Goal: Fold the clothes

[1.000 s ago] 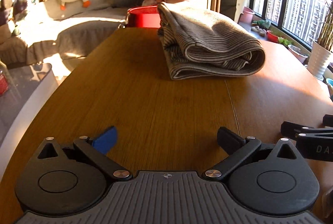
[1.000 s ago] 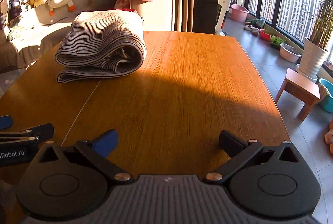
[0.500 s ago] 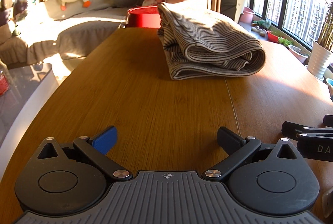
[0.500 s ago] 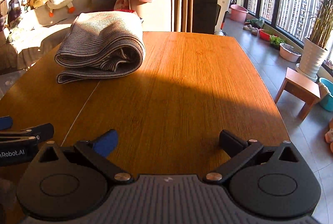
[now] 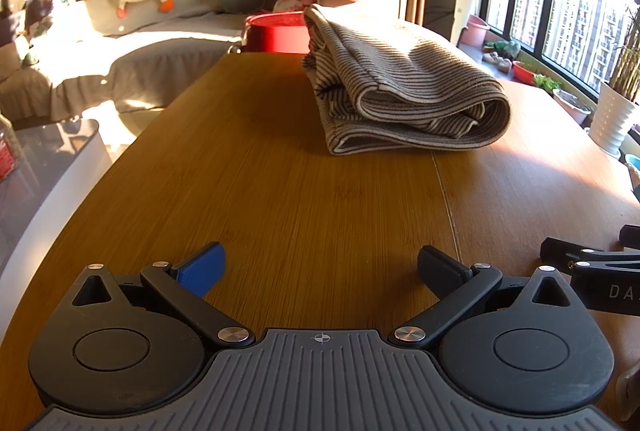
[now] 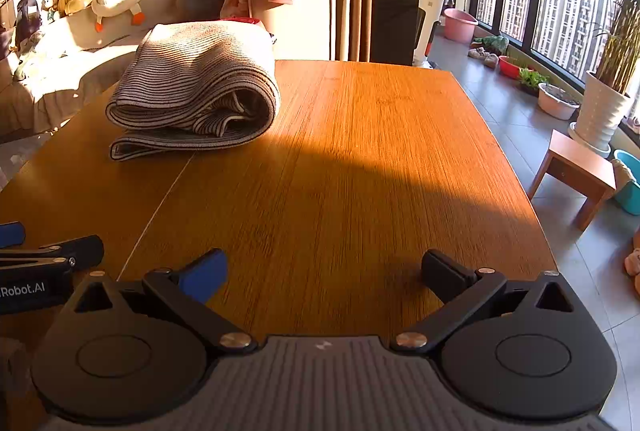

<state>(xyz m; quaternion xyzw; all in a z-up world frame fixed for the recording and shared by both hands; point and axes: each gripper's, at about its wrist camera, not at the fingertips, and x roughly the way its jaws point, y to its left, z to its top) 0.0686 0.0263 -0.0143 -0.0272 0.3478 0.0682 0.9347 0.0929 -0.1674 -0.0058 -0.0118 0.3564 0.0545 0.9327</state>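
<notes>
Striped folded cloth (image 5: 404, 87) on tabletop (image 5: 280, 191); left tool (image 5: 320, 267) and right tool (image 6: 324, 271) spread wide, empty; wooden stool (image 6: 576, 167) in right view only

My left tool (image 5: 320, 267) and right tool (image 6: 322, 271) sit side by side at the near edge of the desk (image 6: 360, 159); the folded garment (image 5: 400, 87) lies on the desk well ahead — a tub (image 5: 276, 33) just behind it; a stool (image 6: 576, 167) stands on the floor to the right.
</notes>
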